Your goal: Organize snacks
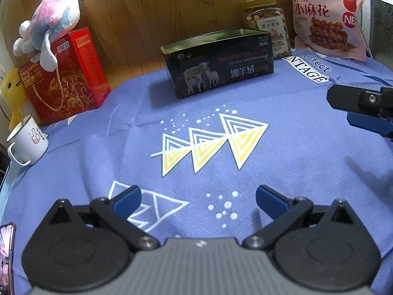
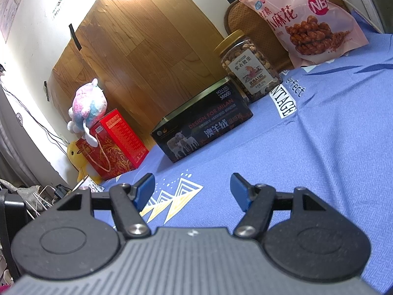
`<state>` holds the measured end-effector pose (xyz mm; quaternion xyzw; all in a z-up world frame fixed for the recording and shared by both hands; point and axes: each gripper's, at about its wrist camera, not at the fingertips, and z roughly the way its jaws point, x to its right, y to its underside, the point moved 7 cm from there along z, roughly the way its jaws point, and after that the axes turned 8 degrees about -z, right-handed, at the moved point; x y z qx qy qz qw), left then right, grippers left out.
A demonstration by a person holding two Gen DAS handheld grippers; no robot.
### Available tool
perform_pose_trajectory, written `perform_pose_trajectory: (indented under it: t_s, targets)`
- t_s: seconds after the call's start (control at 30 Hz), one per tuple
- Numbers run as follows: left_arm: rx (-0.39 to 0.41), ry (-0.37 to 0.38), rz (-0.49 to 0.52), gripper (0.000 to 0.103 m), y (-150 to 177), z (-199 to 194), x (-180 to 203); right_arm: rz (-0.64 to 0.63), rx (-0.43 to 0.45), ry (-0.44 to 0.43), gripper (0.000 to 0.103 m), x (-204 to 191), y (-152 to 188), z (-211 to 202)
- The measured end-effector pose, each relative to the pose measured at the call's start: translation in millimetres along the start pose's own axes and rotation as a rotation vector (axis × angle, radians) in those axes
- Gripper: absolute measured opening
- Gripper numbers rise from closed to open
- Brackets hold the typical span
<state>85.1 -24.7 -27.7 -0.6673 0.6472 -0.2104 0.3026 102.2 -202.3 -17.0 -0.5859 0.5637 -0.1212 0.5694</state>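
Observation:
An open black tin box (image 1: 218, 64) with sheep on its side stands at the back of the blue cloth (image 1: 282, 152); it also shows in the right wrist view (image 2: 203, 125). Behind it stand a clear nut jar (image 1: 267, 24) (image 2: 248, 66) with a yellow lid and a pink snack bag (image 1: 326, 17) (image 2: 304, 22). A red biscuit box (image 1: 66, 76) (image 2: 113, 145) stands at the back left. My left gripper (image 1: 197, 198) is open and empty above the cloth. My right gripper (image 2: 192, 188) is open and empty; it shows at the right edge of the left wrist view (image 1: 363, 108).
A pink and blue plush toy (image 1: 51, 22) sits on the red box, a yellow plush (image 1: 12, 93) beside it. A white enamel mug (image 1: 27, 140) stands at the cloth's left edge. A phone (image 1: 6, 258) lies at the near left. A wooden panel (image 1: 147, 12) is behind.

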Motion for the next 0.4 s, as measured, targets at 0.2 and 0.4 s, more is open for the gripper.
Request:
perform_pose_trajectory:
  t_s: [0.2, 0.4]
  targets:
    - [-0.004, 0.005, -0.005, 0.103, 0.0, 1.3, -0.3, 0.0, -0.001, 0.0, 0.07, 1.0, -0.1, 0.4]
    - [0.006, 0.023, 0.003, 0.103, -0.6, -0.8, 1.7, 0.0, 0.0, 0.004, 0.07, 2.4, 0.8, 0.1]
